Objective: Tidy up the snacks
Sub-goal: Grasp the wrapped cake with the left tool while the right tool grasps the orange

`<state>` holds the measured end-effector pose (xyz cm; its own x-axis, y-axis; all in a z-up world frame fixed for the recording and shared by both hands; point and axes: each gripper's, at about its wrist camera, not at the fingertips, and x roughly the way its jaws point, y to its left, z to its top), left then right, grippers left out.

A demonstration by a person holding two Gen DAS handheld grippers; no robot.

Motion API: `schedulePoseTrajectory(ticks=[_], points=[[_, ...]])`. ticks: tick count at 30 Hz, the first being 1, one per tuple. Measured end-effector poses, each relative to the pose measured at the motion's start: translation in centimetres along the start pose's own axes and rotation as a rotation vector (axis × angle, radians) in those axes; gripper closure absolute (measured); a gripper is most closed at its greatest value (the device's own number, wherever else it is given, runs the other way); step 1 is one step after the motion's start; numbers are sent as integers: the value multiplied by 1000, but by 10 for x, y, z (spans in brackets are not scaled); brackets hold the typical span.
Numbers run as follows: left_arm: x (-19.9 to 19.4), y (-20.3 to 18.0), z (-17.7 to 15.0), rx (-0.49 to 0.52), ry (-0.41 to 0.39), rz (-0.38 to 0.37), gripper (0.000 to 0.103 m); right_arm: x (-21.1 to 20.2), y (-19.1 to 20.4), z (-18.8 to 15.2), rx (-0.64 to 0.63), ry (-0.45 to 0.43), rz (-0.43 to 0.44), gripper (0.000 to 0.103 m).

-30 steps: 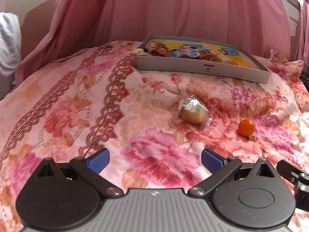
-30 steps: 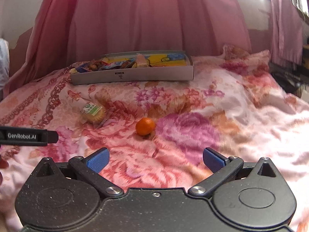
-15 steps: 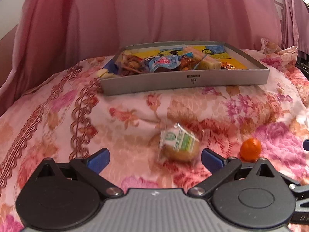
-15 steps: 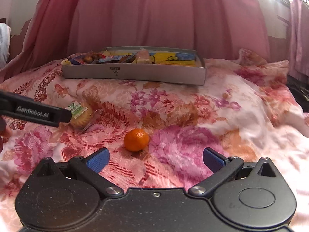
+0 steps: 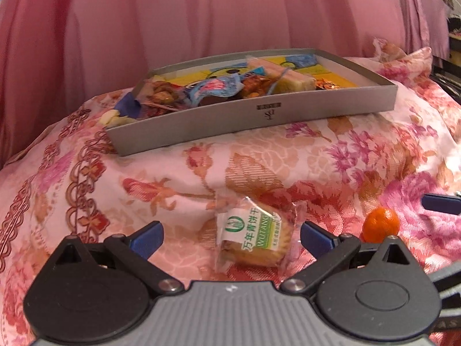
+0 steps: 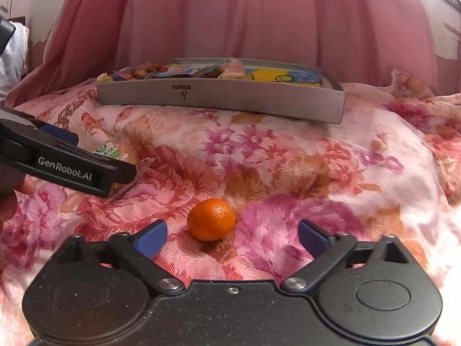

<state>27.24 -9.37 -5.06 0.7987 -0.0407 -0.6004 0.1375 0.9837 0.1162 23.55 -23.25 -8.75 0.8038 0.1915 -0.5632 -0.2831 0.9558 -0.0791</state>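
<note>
A wrapped round cake with a green and white label (image 5: 253, 238) lies on the floral bedspread, between the blue pads of my open left gripper (image 5: 232, 238), nearer the right pad. A small orange (image 6: 211, 219) rests on the bedspread just ahead of my open right gripper (image 6: 232, 236), left of its middle; the same orange (image 5: 381, 225) shows at the right in the left wrist view. A grey tray (image 5: 259, 114) holding several wrapped snacks sits farther back, and the tray (image 6: 224, 98) is also in the right wrist view. The left gripper (image 6: 66, 167) partly hides the cake (image 6: 115, 152) there.
Pink curtains (image 5: 201, 14) hang behind the tray. The floral bedspread (image 6: 317, 173) bulges and slopes down to the right. A person's fingers (image 6: 17, 190) show at the left edge of the right wrist view.
Both grippers have moved forward and lower. The cake now lies between the left pads, and the orange sits close in front of the right pads. Both stay open.
</note>
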Motion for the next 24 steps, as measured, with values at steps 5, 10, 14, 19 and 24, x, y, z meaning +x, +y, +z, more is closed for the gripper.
schedulePoseTrajectory(ticks=[5,10,14,19,24], points=[[6,-4,1,30,2,-26,0,8,2,1,2,17,3,24],[10,-2,0,11,19,-43,8,10,3,2,1,14,9,41],[9,-2,0,0,26,-66,19,10,6,2,-10,13,17,54],[9,-5,0,5,53,-94,35,10,7,3,-9,16,27,63],[8,-7,1,-7,68,-101,41,10,6,3,7,16,31,64]])
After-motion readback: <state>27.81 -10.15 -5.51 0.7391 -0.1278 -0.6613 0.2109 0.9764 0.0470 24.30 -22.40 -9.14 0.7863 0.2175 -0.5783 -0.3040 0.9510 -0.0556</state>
